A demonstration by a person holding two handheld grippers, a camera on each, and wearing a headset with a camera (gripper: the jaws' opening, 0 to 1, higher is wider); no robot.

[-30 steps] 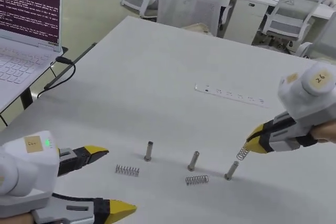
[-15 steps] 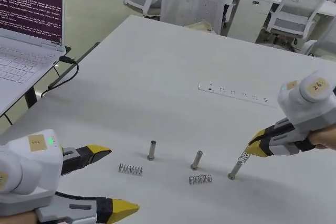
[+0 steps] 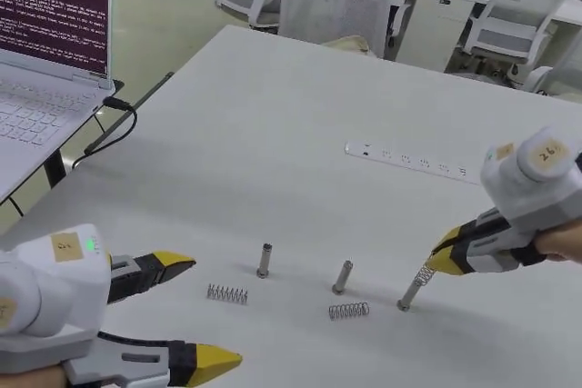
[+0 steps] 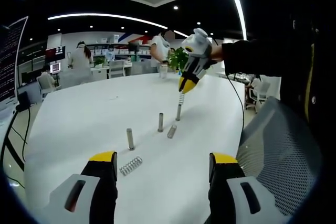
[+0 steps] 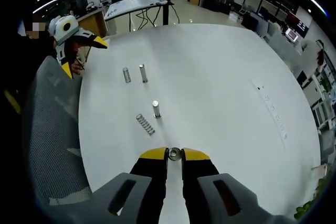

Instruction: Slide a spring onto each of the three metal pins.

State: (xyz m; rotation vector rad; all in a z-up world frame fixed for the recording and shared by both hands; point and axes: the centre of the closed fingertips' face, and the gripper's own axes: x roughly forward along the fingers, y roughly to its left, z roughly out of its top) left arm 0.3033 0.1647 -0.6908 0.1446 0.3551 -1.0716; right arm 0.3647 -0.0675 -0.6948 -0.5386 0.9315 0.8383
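Observation:
Three short metal pins stand in a row on the white table: left pin (image 3: 265, 261), middle pin (image 3: 342, 277), right pin (image 3: 408, 293). My right gripper (image 3: 443, 263) is shut on a spring (image 3: 423, 273), whose lower end sits at the top of the right pin. In the right gripper view the spring's end (image 5: 174, 154) shows between the yellow fingertips (image 5: 155, 154). Two loose springs lie flat, one (image 3: 226, 293) near the left pin and one (image 3: 349, 311) in front of the middle pin. My left gripper (image 3: 195, 315) hangs open at the near left, holding nothing.
An open laptop (image 3: 45, 34) with a cable (image 3: 118, 124) sits at the far left. A white power strip (image 3: 409, 163) lies beyond the pins. Office chairs (image 3: 332, 11) stand past the table's far edge. A mesh chair back (image 4: 283, 150) is close on the near side.
My right gripper has come down and a little left with the spring, bringing it from beside the right pin to the pin's top. The left gripper has stayed put.

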